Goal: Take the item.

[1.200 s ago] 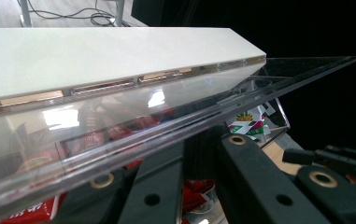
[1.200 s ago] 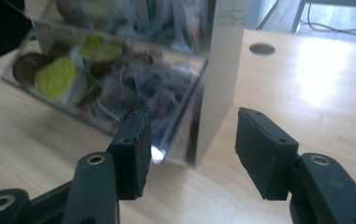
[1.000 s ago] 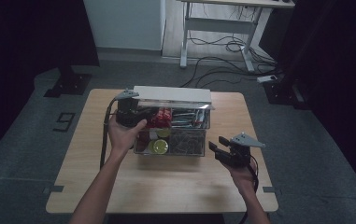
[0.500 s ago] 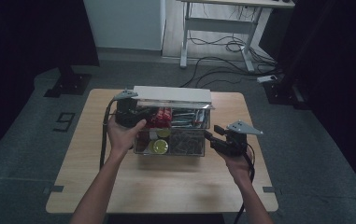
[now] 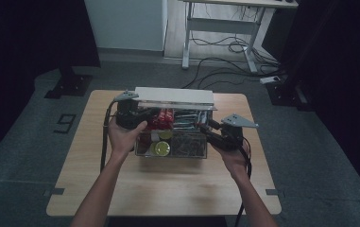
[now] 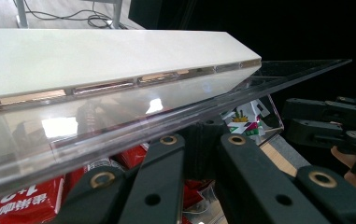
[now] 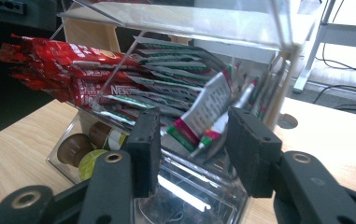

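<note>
While the lid is up: a clear box sits mid-bench with its contents exposed, the person's hands working at its two ends.

Lid: a clear lid with a white strip along its hinge edge is tilted up and back, leaving the top of the box free to reach into.

Left gripper: the left gripper is at the box's left rear corner, under the lid's edge. In its own view the lid's edge runs just above the jaws, so it appears to be propping or holding the lid up; whether the jaws pinch it I cannot tell.

Right gripper: the right gripper has its jaws spread apart, holding nothing, aimed at the box's right end. The gap between the jaws frames the green-and-white packets, which suggests those are what it is lined up for.

Contents: red packets are stacked along the back left, the green-and-white ones lean at the right, and round pods lie in the front compartment, brown and yellow-green.

Likely step: one hand keeps the lid clear so the other can reach in; the right jaws stand outside the box wall, nothing gripped yet.

Risk: the clear wall and a thin inner divider stand between the jaws and the packets.
</note>
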The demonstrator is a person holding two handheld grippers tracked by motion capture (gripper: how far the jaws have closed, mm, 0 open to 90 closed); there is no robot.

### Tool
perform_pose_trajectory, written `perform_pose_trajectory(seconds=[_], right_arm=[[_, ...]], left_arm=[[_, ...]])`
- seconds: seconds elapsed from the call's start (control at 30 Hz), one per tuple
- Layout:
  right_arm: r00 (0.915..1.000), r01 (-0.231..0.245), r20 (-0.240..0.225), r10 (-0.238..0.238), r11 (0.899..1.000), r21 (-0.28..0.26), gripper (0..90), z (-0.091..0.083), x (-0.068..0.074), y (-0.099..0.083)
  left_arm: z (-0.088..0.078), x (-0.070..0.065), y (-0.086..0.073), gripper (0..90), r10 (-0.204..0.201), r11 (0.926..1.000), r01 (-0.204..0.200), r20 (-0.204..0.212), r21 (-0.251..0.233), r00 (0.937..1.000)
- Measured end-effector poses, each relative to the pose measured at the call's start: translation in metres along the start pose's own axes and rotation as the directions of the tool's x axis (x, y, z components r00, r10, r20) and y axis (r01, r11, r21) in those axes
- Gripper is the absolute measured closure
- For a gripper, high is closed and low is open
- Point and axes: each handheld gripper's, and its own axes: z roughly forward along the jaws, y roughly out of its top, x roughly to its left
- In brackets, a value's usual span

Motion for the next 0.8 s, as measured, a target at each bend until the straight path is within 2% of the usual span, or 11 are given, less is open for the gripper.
perform_pose_trajectory(seconds=[0.3,0.8], right_arm=[[0.9996,0.015,0.022,-0.016,1.000,0.020,59.9,0.013,0.005,0.008],[0.9982,0.030,0.050,-0.033,0.998,0.056,61.8,0.032,0.005,0.008]], left_arm=[[0.000,-0.001,-0.001,89.7,0.003,1.0000,-0.003,0.000,-0.001,1.0000],[0.000,0.000,-0.001,89.7,0.002,1.0000,-0.002,0.002,0.001,1.0000]])
